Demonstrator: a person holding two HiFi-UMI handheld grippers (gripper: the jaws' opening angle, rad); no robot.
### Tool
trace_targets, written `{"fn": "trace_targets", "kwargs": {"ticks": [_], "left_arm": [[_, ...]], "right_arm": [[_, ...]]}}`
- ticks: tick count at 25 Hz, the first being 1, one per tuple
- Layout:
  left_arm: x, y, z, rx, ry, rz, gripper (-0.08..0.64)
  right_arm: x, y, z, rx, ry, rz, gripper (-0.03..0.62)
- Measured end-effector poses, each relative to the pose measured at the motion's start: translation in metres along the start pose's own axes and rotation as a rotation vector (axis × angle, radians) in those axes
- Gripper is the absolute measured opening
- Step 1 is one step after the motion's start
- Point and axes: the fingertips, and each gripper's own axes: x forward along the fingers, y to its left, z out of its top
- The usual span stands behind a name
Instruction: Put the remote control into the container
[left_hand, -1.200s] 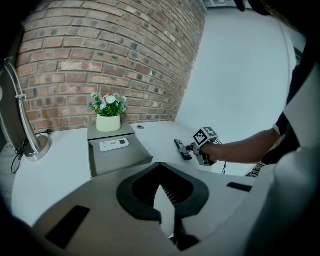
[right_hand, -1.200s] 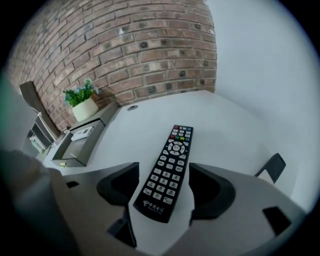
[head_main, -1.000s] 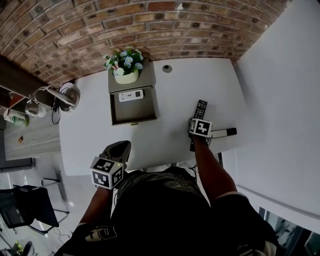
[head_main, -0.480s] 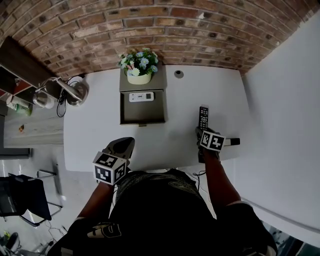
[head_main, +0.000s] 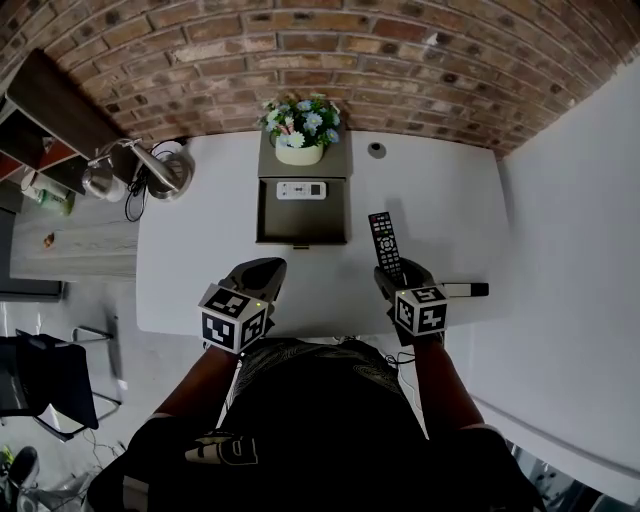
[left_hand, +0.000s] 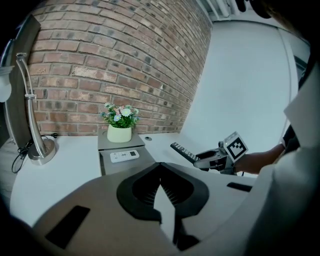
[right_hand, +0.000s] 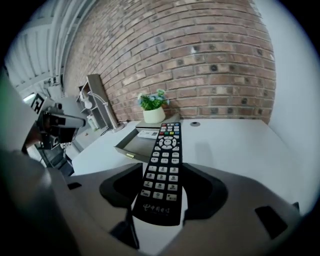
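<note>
A black remote control (right_hand: 164, 170) with white buttons is held above the white table, and my right gripper (right_hand: 161, 205) is shut on its near end. In the head view the black remote control (head_main: 384, 245) sticks forward from the right gripper (head_main: 393, 274), just right of the grey open container (head_main: 302, 228). The container (right_hand: 135, 144) lies ahead and to the left of the remote's tip. My left gripper (head_main: 262, 274) hovers near the table's front edge; the left gripper (left_hand: 161, 186) is shut with nothing in it.
A white remote (head_main: 301, 190) lies inside the container, and a flower pot (head_main: 300, 150) stands on its back part. A desk lamp (head_main: 150, 170) stands at the table's far left. A round cable hole (head_main: 376, 150) is at the back. A brick wall runs behind.
The black remote has come up off the table in my right gripper and its tip now leans toward the container. The left gripper has hardly moved.
</note>
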Motion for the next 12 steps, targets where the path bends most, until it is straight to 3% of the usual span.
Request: {"fn": "trace_targets", "kwargs": {"ticks": [4, 12], "left_arm": [[-0.003, 0.003, 0.0, -0.029, -0.018, -0.001, 0.005], [-0.022, 0.02, -0.018, -0.037, -0.015, 0.045, 0.005]], "right_arm": [[0.008, 0.03, -0.004, -0.128, 0.029, 0.042, 0.252], [0.035, 0.064, 0.002, -0.28, 0.082, 0.099, 0.25]]}}
